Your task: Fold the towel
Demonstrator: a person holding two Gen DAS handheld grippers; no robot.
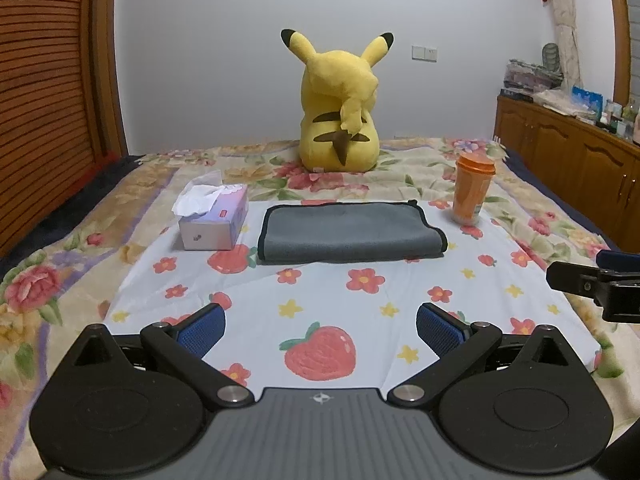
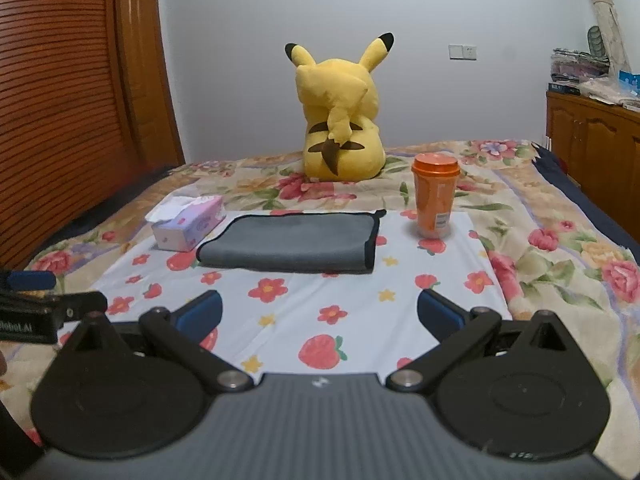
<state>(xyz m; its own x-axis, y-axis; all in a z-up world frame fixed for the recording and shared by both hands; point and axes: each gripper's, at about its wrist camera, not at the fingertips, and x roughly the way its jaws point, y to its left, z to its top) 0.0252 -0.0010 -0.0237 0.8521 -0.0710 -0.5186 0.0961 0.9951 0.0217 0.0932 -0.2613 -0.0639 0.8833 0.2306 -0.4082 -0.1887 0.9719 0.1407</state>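
Note:
A grey towel with black trim (image 1: pixel 348 234) lies folded flat on a white sheet printed with flowers and strawberries (image 1: pixel 360 304); it also shows in the right wrist view (image 2: pixel 292 242). My left gripper (image 1: pixel 320 326) is open and empty, well short of the towel's near edge. My right gripper (image 2: pixel 320 314) is open and empty, also short of the towel. Part of the right gripper shows at the right edge of the left wrist view (image 1: pixel 600 284). Part of the left gripper shows at the left edge of the right wrist view (image 2: pixel 44 308).
A tissue box (image 1: pixel 214 214) stands left of the towel. An orange lidded cup (image 1: pixel 472 188) stands to its right. A yellow Pikachu plush (image 1: pixel 340 108) sits behind on the floral bedspread (image 1: pixel 48 288). A wooden cabinet (image 1: pixel 568 152) lines the right wall.

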